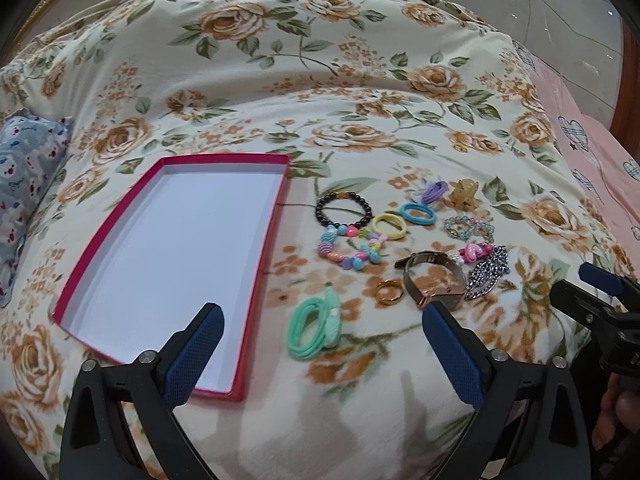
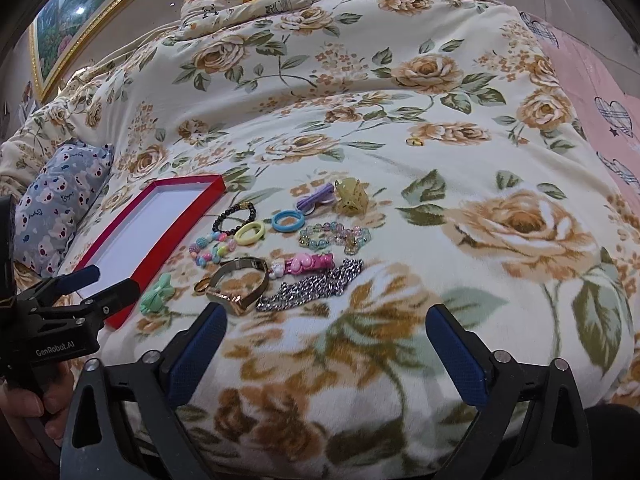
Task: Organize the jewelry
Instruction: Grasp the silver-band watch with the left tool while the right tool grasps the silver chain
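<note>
A red-walled tray with a white floor (image 1: 256, 292) (image 2: 120, 312) lies empty on the floral blanket, left of the jewelry. The jewelry lies in a cluster: a mint hair tie (image 1: 314, 326) (image 2: 156, 292), gold ring (image 1: 388, 292), gold-banded watch (image 1: 436, 280) (image 2: 240, 284), silver chain (image 1: 486, 272) (image 2: 312, 286), pastel bead bracelet (image 1: 348, 250), black bead bracelet (image 1: 344, 212) (image 2: 236, 216), yellow (image 1: 390, 226) and blue (image 1: 418, 214) hair ties, and a pink clip (image 2: 304, 264). My left gripper (image 1: 322, 320) is open above the mint hair tie. My right gripper (image 2: 326, 320) is open, just nearer than the chain.
A blue bear-print pillow (image 2: 60, 204) lies left of the tray. A small gold ring (image 2: 415, 142) sits alone farther back on the blanket. A pink sheet (image 1: 592, 160) borders the right side. A framed picture (image 2: 80, 12) hangs at the back left.
</note>
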Demonstrator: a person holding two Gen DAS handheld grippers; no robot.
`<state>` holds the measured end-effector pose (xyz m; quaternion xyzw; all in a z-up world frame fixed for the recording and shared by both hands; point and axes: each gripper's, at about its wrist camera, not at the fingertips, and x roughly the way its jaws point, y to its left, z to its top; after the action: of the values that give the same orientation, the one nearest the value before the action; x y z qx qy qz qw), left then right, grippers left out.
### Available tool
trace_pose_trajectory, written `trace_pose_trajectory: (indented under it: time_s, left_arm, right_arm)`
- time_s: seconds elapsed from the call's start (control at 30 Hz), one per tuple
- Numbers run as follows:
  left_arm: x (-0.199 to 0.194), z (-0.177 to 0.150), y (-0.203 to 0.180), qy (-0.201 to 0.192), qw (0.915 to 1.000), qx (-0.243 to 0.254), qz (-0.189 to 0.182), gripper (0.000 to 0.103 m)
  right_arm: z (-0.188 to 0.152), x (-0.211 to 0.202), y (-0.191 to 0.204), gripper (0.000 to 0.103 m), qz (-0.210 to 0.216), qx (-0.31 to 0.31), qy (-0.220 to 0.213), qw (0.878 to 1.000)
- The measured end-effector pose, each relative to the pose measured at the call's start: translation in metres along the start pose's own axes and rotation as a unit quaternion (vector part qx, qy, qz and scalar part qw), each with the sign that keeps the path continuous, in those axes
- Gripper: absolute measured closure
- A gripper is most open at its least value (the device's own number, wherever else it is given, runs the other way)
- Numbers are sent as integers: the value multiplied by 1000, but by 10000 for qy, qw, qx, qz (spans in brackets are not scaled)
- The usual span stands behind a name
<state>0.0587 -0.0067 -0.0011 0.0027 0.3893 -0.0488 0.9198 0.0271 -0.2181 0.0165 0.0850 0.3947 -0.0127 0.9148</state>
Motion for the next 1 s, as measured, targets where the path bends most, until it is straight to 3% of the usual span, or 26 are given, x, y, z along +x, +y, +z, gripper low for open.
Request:
trace_pose_trajectory:
  time_s: [0.17, 0.4, 0.6, 0.9, 0.97, 1.0]
  left_arm:
    - [19, 17, 0, 190, 9995, 73, -250, 18]
    - [55, 42, -5, 630, 9953, 239, -697, 27]
    - [85, 60, -19, 916, 9892, 733, -878, 40]
    - [120, 63, -34, 1357, 9780, 1107, -1129, 71]
    - [121, 63, -35, 1325, 9783, 1104, -1146, 87]
    - [121, 63, -34, 1299, 9787, 1094, -1158, 90]
  right_arm:
    - [9, 16, -9, 24, 69, 142, 207, 9997]
    - [16, 39, -12, 35, 155, 181, 516, 9984]
    - [17, 51, -18, 41, 138, 227, 721, 9970]
    - [20, 65, -21, 46, 127, 218, 922, 9954]
    - [20, 70, -19, 46, 116, 164, 963, 9951]
    - [20, 72, -18, 46, 116, 143, 988, 9949]
